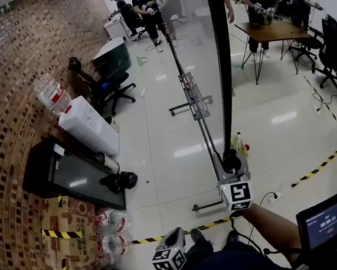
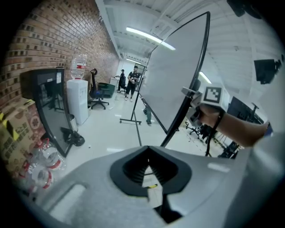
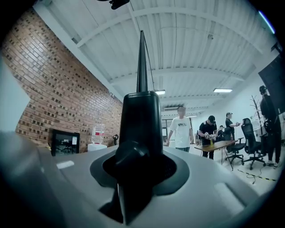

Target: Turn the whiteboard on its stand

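Your left hand-held gripper (image 2: 150,176) sits low, jaws together and empty; right hand-held gripper (image 1: 232,165) is clamped on the whiteboard's (image 1: 199,39) near edge, board running straight ahead, so the right arm likely swings it.

The glossy pale floor (image 1: 164,155) carries the whiteboard (image 1: 199,51) by its stand's feet (image 1: 206,205), near the middle. Along the brick-wall edge stand a white water dispenser (image 1: 87,126), a black screen (image 1: 72,177), a cardboard box (image 1: 71,230) and wrapped water bottles (image 1: 110,235). Yellow-black tape (image 1: 320,166) is stuck across the near side. Toward the far edge stand an office chair (image 1: 109,86) and a wooden table (image 1: 272,31).
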Demonstrator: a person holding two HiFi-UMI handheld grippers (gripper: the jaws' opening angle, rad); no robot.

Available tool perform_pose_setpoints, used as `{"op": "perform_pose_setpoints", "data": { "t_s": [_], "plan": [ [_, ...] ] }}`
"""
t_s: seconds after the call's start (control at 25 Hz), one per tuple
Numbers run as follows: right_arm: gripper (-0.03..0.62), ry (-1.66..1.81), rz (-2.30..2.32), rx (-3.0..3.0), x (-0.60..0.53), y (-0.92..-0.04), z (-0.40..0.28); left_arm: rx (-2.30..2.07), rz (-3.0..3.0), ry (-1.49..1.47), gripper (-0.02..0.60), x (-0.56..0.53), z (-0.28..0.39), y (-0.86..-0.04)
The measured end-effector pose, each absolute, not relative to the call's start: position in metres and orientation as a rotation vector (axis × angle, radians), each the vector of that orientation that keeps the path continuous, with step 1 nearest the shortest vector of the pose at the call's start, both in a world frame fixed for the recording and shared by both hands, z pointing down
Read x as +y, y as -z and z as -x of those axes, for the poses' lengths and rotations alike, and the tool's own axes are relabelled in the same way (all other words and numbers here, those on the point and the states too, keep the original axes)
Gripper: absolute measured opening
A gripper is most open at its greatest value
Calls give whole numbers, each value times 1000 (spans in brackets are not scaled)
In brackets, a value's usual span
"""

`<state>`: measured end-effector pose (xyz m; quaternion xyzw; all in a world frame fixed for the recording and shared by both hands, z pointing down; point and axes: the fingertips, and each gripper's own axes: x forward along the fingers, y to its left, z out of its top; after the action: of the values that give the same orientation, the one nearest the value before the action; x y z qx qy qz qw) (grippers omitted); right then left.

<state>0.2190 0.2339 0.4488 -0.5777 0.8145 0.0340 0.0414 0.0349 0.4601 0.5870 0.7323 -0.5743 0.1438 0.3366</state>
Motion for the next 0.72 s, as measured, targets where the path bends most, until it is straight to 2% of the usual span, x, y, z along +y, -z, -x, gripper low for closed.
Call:
{"op": "perform_pose_setpoints", "data": {
  "t_s": [0.72],
  "plan": [
    [158, 29, 1751, 2608, 292, -460, -224, -1351, -2037, -315, 6, 441, -45, -590]
  ]
}}
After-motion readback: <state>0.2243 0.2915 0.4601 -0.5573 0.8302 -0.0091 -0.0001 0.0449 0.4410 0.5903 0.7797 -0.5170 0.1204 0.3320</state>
